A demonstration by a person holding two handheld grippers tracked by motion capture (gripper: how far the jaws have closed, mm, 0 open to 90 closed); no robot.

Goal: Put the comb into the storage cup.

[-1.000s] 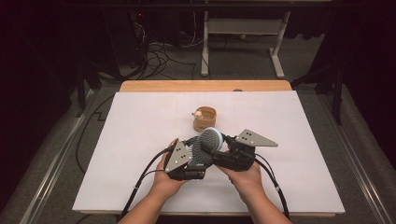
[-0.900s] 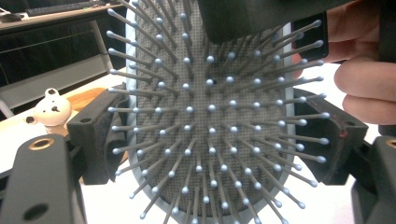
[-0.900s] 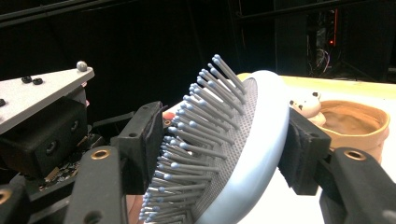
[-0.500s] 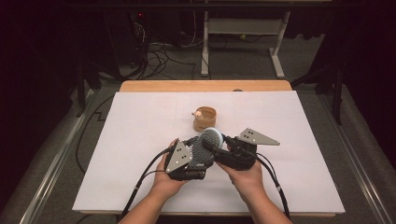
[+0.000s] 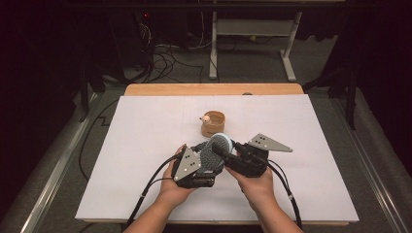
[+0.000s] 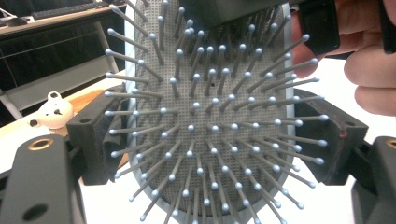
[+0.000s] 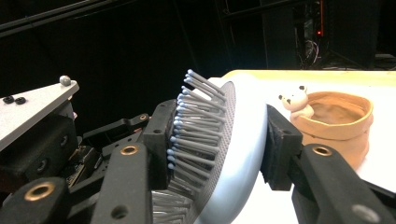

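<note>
While your right gripper (image 7: 219,158) has its jaws clamped across the hairbrush (image 7: 224,154), one pad in the bristles and the other against the smooth pale back, the hold depends on a curved, slippery shell. Your left gripper (image 6: 210,140) faces the bristle side head-on, its jaws standing at either edge of the brush head and closed on it as far as its own view lets me judge. In the high view both grippers meet over the brush (image 5: 216,150), held above the white table sheet (image 5: 121,160), with your left hand (image 5: 177,187) and right hand (image 5: 255,182) close together.

Just beyond the brush, away from you, sits a small tan bowl (image 5: 214,124) with a little white bear figure (image 5: 206,118) on its rim.

What could go wrong from here:
- If you loosen one gripper before the other is firm, the rounded back may slide out and the brush may drop.
- Squeezing harder through the bristles could bend them and let the pad creep sideways.
- Swinging the brush forward could knock the bowl, which looks light, or tip the bear.
- The cables trailing from both grippers lie close; crossing hands could snag them.
</note>
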